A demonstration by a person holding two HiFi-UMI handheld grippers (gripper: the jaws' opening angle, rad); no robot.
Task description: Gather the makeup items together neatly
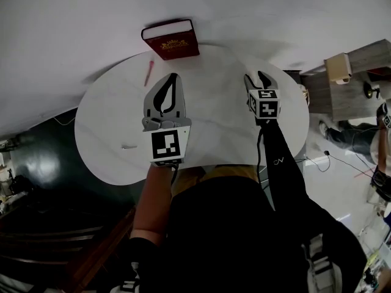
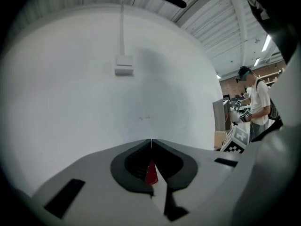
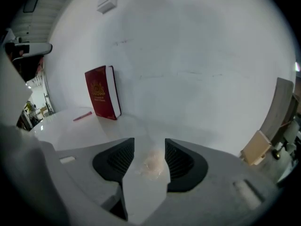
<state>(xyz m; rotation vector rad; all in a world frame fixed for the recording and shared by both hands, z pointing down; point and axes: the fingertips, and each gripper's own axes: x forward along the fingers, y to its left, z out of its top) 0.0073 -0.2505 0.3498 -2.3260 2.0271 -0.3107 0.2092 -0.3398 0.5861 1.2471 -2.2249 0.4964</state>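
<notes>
On the round white table (image 1: 104,121) a red book (image 1: 172,39) stands at the far edge against the wall. A thin pink pencil (image 1: 148,72) lies in front of the book, also visible in the right gripper view (image 3: 83,116). A small pale item (image 1: 128,146) lies at the near left. My left gripper (image 1: 174,78) is shut, tips touching (image 2: 151,140), and points toward the book; a red sliver shows through the hollow behind the tips. My right gripper (image 1: 256,77) stands open (image 3: 149,142). A pale pinkish translucent thing (image 3: 153,164) rests on the table between its jaws, untouched.
A white wall rises right behind the table, with a small white box and cable (image 2: 124,66) on it. A wooden cabinet (image 1: 354,66) stands off the table's right side. A person (image 2: 257,102) stands far off to the right. The floor at the left is dark.
</notes>
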